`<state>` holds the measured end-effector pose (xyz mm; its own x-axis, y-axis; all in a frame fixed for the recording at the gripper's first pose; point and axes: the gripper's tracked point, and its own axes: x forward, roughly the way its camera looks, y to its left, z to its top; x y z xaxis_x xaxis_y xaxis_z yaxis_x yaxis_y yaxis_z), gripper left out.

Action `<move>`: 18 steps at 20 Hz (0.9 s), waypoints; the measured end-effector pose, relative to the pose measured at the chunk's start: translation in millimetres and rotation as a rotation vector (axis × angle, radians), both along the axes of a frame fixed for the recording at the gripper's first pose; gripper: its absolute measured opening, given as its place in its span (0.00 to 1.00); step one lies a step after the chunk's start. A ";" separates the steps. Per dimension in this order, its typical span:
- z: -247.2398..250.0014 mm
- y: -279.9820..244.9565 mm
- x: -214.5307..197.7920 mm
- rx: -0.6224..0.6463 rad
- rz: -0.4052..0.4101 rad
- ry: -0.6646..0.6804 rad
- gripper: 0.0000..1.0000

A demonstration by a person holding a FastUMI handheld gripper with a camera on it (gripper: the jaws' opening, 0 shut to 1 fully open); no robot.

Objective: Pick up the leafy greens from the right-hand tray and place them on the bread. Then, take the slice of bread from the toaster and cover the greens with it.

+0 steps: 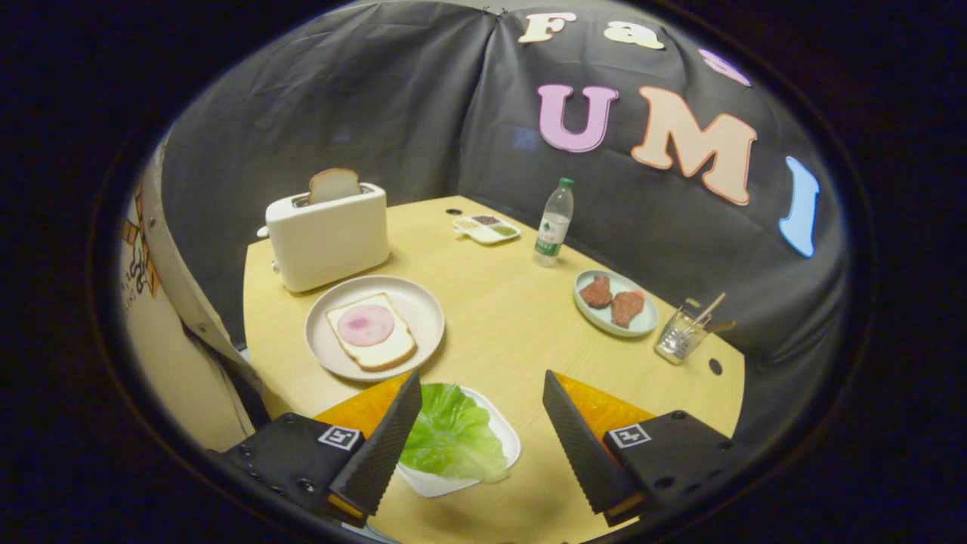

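Down low, the greens (pixel 452 434) lie on a white tray (pixel 505 431) between the gripper (pixel 481 393) jaws, which stand wide and hold nothing. Beyond, bread (pixel 372 332) with ham sits on a plate (pixel 419 310), before the toaster (pixel 326 238) with its slice (pixel 334 184). Everything rests on a pale wood table (pixel 498 325) backed by black cloth.

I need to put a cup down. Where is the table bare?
Bare wood lies mid-table, between the bread plate, meat plate, bottle and greens tray. It is crowded by the toaster. The gripper hovers with jaws open over the greens.
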<state>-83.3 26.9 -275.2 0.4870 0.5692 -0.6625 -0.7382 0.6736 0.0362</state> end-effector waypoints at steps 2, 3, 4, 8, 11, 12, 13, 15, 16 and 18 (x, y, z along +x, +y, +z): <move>-15.5 0.7 -10.2 -0.019 0.023 0.037 1.00; -22.2 1.4 -14.0 -0.025 0.034 0.053 1.00; -30.3 2.9 -18.5 -0.030 0.044 0.067 1.00; -59.1 4.5 -33.0 -0.068 0.089 0.122 1.00; -78.8 3.0 -40.4 -0.093 0.111 0.165 1.00; -84.7 3.8 -44.3 -0.099 0.117 0.174 1.00; -89.1 3.6 -46.2 -0.106 0.124 0.184 1.00; -100.1 1.3 -49.8 -0.125 0.135 0.204 1.00; -104.5 -0.4 -50.5 -0.136 0.135 0.212 1.00; -112.6 -2.5 -50.7 -0.146 0.131 0.232 1.00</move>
